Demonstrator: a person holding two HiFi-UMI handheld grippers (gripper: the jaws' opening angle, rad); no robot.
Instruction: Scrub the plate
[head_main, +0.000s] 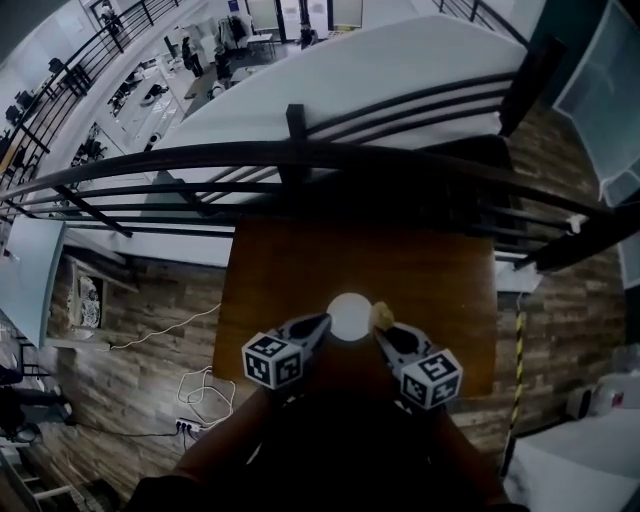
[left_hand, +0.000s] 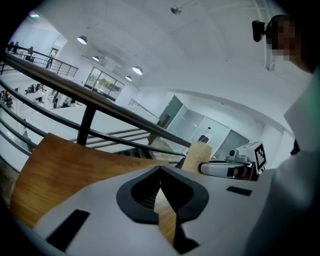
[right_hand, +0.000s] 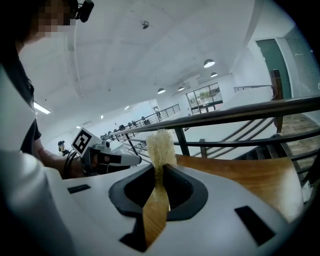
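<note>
Left gripper, tilted down beside the plate, fingers shut; right gripper, fingers clamping a sponge.

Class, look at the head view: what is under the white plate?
The white plate sits on the brown wooden table. The stretch of tabletop directly beneath it is covered, so whether anything else lies there cannot be seen.
</note>
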